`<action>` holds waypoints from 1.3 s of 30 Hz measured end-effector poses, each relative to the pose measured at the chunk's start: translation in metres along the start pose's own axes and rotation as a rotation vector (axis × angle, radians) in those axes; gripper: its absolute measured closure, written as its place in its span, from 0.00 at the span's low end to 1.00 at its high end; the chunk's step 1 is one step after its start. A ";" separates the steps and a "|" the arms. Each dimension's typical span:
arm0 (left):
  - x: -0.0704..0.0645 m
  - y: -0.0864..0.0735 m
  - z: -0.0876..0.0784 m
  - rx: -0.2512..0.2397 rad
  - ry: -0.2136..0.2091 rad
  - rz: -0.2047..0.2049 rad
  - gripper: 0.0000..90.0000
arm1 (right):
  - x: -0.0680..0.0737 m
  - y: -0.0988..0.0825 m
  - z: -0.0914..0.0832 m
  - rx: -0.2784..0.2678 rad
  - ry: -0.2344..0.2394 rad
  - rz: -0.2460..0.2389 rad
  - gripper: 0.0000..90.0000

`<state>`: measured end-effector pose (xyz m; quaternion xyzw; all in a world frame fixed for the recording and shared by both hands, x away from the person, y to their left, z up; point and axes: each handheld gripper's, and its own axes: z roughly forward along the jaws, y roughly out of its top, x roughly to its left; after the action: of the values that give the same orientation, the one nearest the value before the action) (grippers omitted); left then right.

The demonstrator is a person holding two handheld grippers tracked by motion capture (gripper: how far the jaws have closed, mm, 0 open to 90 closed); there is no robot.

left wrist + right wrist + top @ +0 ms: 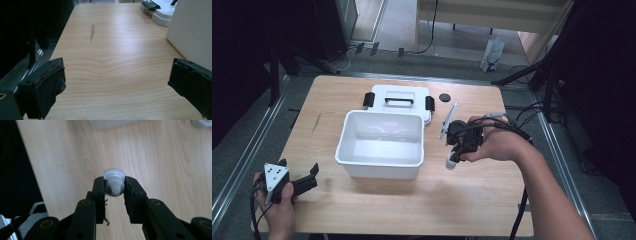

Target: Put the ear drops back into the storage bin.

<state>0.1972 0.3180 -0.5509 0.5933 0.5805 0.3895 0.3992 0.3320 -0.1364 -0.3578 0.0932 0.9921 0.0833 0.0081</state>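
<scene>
We see bare table along the bottom of the frame, but the white bin blocks the middle.

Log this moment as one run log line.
right claw: shut on light bulb, above table | left claw: open, idle | white box: open, empty

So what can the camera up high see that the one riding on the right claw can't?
The high view takes in the open white box, its lid with black latches lying behind it, a small dark disc on the table, and the left claw with its jaws apart, resting near the table's front corner. The right gripper view shows, close up, both pads pressed on the neck of a small white bulb-like object, its rounded end pointing down at the table. Both share the right claw, that white object and the pale wooden table.
</scene>
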 end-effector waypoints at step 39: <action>0.000 0.000 0.000 0.006 -0.006 0.001 0.01 | -0.006 0.099 -0.020 -0.060 -0.052 -0.114 0.80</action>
<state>0.1971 0.3184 -0.5506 0.5961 0.5801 0.3861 0.3989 0.3555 -0.0451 -0.3221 0.0384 0.9923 0.1102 0.0417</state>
